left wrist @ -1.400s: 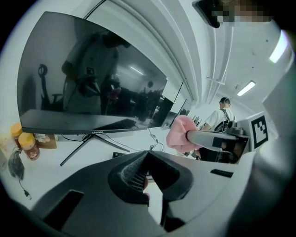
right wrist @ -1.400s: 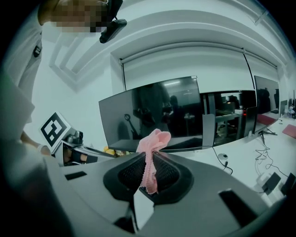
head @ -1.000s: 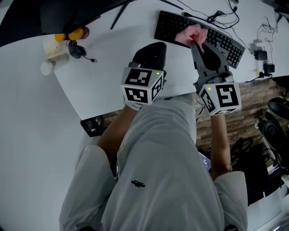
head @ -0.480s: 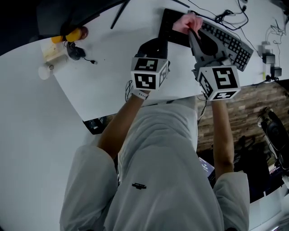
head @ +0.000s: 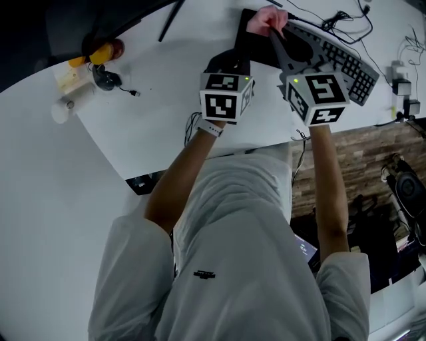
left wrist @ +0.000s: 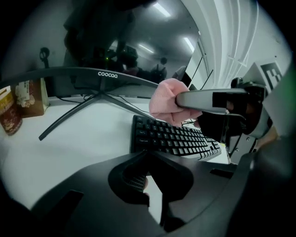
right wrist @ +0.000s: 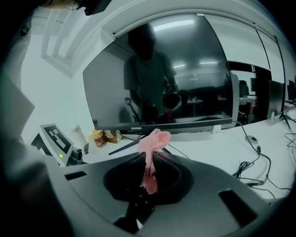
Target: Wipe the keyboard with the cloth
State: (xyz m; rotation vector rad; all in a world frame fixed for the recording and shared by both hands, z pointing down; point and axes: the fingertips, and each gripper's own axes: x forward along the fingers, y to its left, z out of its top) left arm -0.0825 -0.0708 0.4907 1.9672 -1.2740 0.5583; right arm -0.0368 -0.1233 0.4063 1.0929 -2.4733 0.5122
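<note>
The black keyboard [head: 336, 56] lies slantwise at the back of the white table [head: 153, 120]. My right gripper [head: 273, 28] is shut on the pink cloth [head: 265, 18] and holds it over the keyboard's left end. In the right gripper view the cloth [right wrist: 155, 139] sticks up from between the jaws of the right gripper [right wrist: 149, 159]. The left gripper [head: 229, 61] hovers just before the keyboard's left end, shut with nothing in it. In the left gripper view the left gripper [left wrist: 146, 152] has its tips together; beyond them lie the keyboard [left wrist: 173, 139] and the cloth [left wrist: 167, 102].
A curved monitor [right wrist: 162, 83] on a V-shaped stand [left wrist: 88, 111] stands behind the keyboard. Jars and small boxes [head: 96, 56] sit at the far left. Cables [head: 336, 20], a mouse [right wrist: 252, 139] and an adapter [head: 399, 73] lie to the right. The table's front edge [head: 266, 143] is near my body.
The right gripper has carried the cloth leftward along the keyboard to its left end. The left gripper has moved forward towards the keyboard.
</note>
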